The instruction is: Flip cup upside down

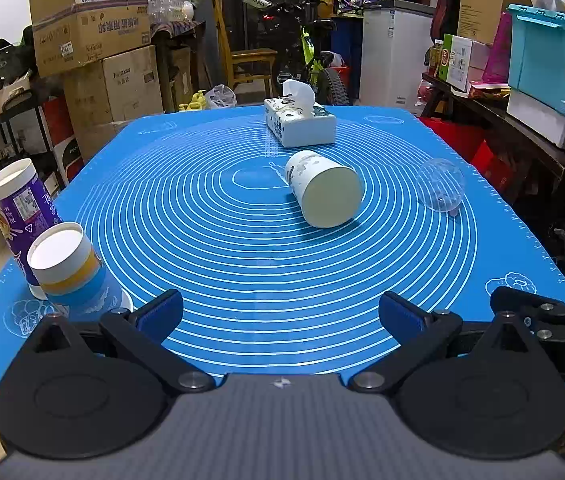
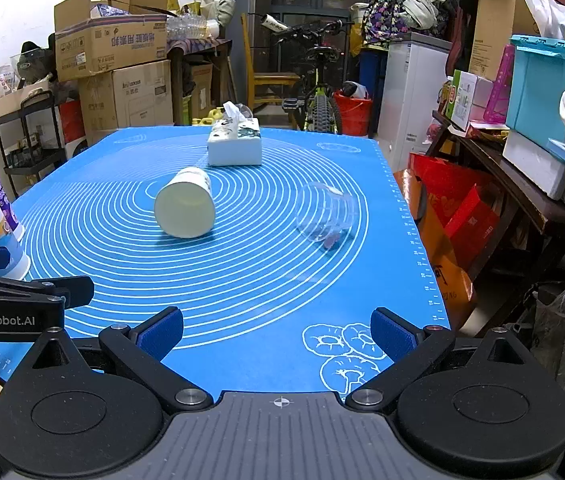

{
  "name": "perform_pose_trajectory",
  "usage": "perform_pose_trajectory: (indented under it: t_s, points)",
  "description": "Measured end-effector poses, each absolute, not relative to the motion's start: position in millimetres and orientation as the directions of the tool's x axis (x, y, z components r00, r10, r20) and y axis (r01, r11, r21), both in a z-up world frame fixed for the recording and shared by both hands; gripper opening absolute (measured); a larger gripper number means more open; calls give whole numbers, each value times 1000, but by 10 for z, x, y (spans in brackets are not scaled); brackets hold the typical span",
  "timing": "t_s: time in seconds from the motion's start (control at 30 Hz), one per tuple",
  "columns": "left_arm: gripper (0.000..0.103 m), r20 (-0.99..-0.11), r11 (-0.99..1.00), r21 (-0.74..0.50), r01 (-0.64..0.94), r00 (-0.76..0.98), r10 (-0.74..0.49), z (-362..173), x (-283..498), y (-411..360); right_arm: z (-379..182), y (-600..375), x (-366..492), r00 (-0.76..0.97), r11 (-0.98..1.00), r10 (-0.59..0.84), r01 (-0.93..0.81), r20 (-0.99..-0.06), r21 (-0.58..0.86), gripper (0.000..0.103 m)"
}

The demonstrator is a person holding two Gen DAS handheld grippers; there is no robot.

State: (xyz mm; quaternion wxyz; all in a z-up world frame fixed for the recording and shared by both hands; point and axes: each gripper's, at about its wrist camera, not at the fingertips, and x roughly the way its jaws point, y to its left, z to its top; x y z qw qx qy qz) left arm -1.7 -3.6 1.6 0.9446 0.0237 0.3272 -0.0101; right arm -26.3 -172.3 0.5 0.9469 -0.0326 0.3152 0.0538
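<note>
1. Cup [image 1: 324, 194] lying on its side near the middle of the blue mat [image 1: 242, 280], just in front of the tissue box [image 1: 300, 122]; flat white end turned toward both cameras, long axis running away toward the box.
2. Ahead and slightly right of the left gripper [image 1: 280, 314]; ahead and left of the right gripper [image 2: 276, 330]. Neither clearly nearer (a judgement).
3. Both sets of jaws spread wide, holding nothing.
4. Counted: one lying paper cup, one clear glass [image 2: 324, 214] on its side, two inverted cups [image 1: 68, 268] at the mat's left edge, one tissue box.
</note>
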Motion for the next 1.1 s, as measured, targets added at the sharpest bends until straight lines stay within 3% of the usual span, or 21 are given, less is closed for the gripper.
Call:
perform_pose_trajectory:
  t_s: [1.1]
  points:
    - [103, -631, 999, 25, 40, 775, -16, 19, -10, -24, 47, -1764, -253, 795, 991, 80, -128, -602, -37, 99]
